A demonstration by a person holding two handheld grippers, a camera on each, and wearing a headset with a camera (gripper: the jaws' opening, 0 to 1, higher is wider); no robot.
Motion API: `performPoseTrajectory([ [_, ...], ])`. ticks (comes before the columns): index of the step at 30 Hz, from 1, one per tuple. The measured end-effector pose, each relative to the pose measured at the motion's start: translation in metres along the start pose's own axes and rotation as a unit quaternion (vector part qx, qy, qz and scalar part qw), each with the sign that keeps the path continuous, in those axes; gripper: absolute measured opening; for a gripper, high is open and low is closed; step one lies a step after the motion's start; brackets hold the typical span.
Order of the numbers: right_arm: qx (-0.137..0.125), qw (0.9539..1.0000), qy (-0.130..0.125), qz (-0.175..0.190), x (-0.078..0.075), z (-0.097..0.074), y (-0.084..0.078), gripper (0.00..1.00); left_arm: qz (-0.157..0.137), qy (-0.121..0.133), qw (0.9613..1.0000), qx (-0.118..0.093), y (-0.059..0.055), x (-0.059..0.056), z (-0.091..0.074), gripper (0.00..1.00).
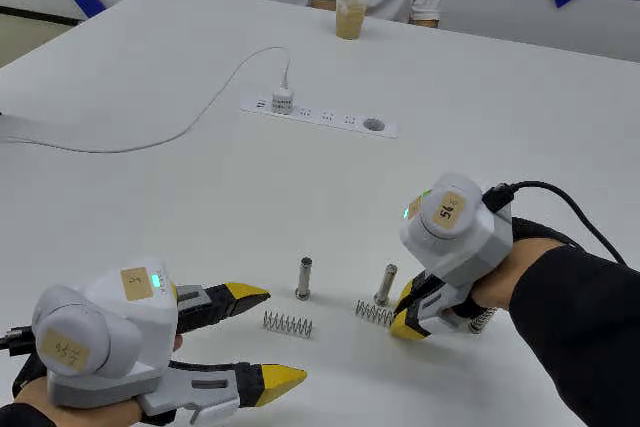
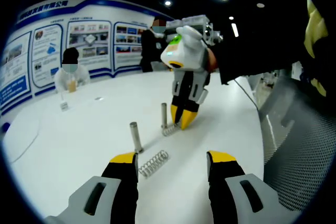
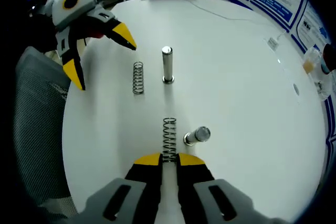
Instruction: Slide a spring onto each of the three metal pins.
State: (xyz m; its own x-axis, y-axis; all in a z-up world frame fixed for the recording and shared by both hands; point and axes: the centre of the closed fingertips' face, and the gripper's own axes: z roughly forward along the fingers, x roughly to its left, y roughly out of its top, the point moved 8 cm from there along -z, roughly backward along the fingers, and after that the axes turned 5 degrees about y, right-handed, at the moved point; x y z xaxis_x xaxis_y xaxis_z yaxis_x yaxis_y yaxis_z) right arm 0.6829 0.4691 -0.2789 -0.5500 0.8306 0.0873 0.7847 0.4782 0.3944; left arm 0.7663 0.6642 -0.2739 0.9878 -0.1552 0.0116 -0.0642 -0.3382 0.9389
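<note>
We hold the left gripper (image 1: 278, 335) low over the white table (image 1: 150, 197), its yellow-tipped jaws spread wide. Just off its tips a loose spring (image 1: 287, 324) lies flat on the table, near the foot of an upright metal pin (image 1: 303, 278). Further right stands a second pin (image 1: 385, 285), and a second spring (image 1: 375, 313) lies beside its base, one end pinched between the narrowed jaws of our right gripper (image 1: 408, 325).
</note>
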Motion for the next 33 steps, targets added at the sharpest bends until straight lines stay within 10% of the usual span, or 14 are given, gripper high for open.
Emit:
performPoseTrajectory([
  [33,0.017,0.9972,0.023,-0.069,0.052,-0.034,0.013,0.12,0.038,-0.063,0.9973,-0.009,0.02,-0.027,0.028,0.47],
])
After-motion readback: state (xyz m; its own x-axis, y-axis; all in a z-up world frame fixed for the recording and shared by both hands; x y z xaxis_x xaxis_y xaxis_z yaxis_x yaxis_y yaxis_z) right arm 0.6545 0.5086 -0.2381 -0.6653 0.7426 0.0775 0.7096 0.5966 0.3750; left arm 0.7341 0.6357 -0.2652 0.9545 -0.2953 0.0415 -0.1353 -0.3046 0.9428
